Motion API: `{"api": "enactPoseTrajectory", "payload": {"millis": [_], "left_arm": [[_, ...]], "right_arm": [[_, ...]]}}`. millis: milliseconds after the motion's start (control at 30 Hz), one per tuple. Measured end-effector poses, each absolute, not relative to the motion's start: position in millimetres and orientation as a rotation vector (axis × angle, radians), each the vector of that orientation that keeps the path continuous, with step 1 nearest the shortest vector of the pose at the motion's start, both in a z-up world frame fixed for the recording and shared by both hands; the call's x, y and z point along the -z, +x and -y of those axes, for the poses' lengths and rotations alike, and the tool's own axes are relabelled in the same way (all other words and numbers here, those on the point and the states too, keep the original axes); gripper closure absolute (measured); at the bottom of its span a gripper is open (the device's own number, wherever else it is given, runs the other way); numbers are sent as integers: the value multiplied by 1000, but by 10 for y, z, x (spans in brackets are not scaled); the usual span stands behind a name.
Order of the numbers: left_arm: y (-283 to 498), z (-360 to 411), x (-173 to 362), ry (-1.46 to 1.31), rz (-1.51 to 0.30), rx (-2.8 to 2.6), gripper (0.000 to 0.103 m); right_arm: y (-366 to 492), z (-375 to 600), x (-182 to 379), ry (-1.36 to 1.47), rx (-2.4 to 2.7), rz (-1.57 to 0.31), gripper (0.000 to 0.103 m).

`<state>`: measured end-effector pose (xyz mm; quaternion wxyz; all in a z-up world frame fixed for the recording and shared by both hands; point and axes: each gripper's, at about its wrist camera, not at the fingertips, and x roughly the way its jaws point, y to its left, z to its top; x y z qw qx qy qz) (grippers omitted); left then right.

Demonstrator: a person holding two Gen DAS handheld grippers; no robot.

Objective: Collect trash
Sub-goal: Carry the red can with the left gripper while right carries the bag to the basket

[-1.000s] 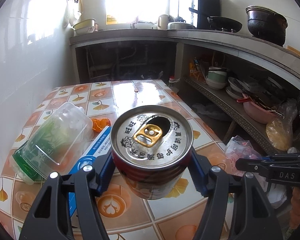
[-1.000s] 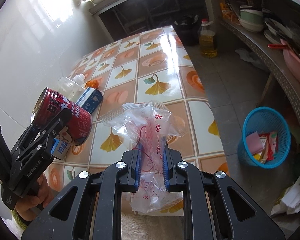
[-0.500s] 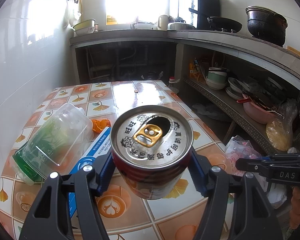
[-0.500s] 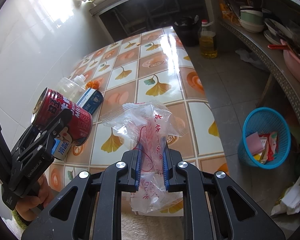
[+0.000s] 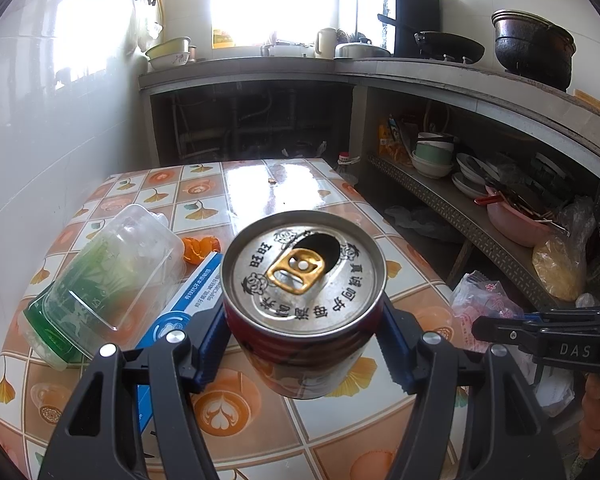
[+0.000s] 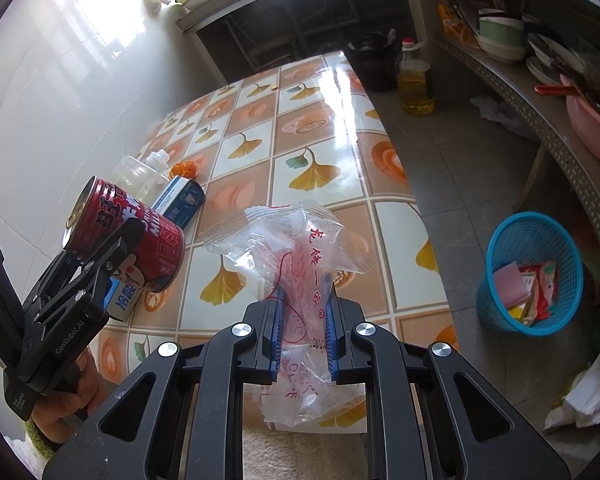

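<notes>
Left tool clamped on the can, blue pads pressed on both sides. The can is lifted off the bench, tilted, with its opened top and gold tab facing the left camera. From the right view the can sits in the tool above the near-left part of the bench, the person's hand on the grip below it.

Right tool nearly closed, pinching a clear wrapper with red print. The wrapper stands crumpled above the pads and hangs out below them, over the bench's near edge.

On the bench: a clear bottle with a green label lying on its side by the wall, a blue-and-white box just beside it, and an orange scrap near both.

Blue basket on the floor to the right of the bench, with paper and wrappers inside. An oil bottle stands on the floor past the far corner.
</notes>
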<state>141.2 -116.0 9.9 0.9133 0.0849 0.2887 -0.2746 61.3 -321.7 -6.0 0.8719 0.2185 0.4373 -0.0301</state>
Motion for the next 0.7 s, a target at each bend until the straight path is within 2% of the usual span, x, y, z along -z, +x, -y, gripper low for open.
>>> {"api": "enactPoseTrajectory", "payload": {"millis": [400,700], "left_arm": [[1352,1392,-221,198,-568,619,39],[1241,2073,-467,193,-578,814,39]], "right_arm": [[399,3481,-69,508,100,-842,87],[-180,4269,-144,595,302,-738,87]]}}
